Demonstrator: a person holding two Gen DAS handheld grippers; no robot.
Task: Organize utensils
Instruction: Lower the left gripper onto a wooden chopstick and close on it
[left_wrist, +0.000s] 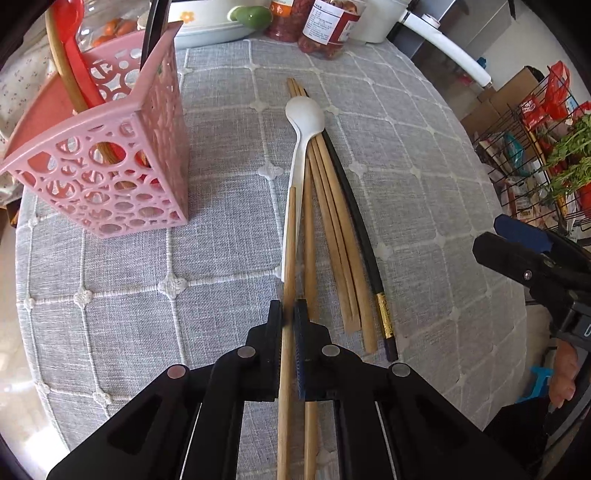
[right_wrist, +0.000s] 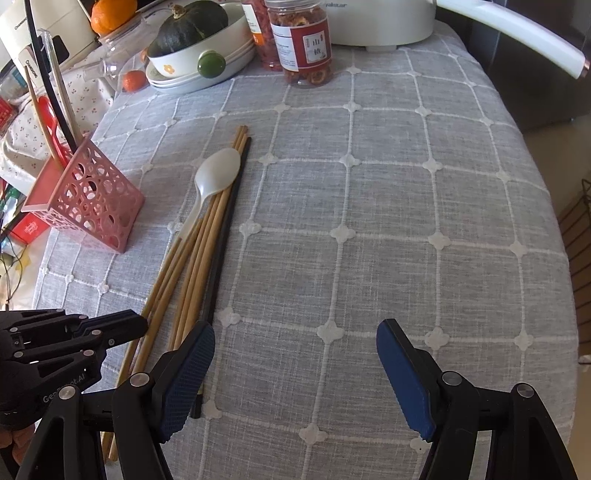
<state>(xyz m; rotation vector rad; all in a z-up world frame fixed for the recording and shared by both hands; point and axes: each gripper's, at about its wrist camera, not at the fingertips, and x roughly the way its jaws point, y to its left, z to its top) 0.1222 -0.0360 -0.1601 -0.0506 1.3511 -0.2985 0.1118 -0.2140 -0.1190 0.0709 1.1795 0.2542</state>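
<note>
Several wooden chopsticks (left_wrist: 334, 221), a black chopstick (left_wrist: 354, 218) and a white plastic spoon (left_wrist: 301, 122) lie in a bundle on the grey checked tablecloth. My left gripper (left_wrist: 290, 314) is shut on one wooden chopstick (left_wrist: 290, 251) near its thick end. A pink perforated utensil holder (left_wrist: 110, 155) stands to the left, holding a red spoon, a wooden chopstick and a black utensil. My right gripper (right_wrist: 295, 354) is open and empty, just right of the bundle (right_wrist: 201, 251). The holder (right_wrist: 92, 206) and the left gripper (right_wrist: 144, 325) also show in the right wrist view.
Jars (right_wrist: 303, 40) of dried fruit, a white dish with a dark squash (right_wrist: 192, 26), an orange (right_wrist: 110, 14) and a white appliance (right_wrist: 380, 22) line the table's far edge. A wire rack with groceries (left_wrist: 535, 147) stands off the table's right side.
</note>
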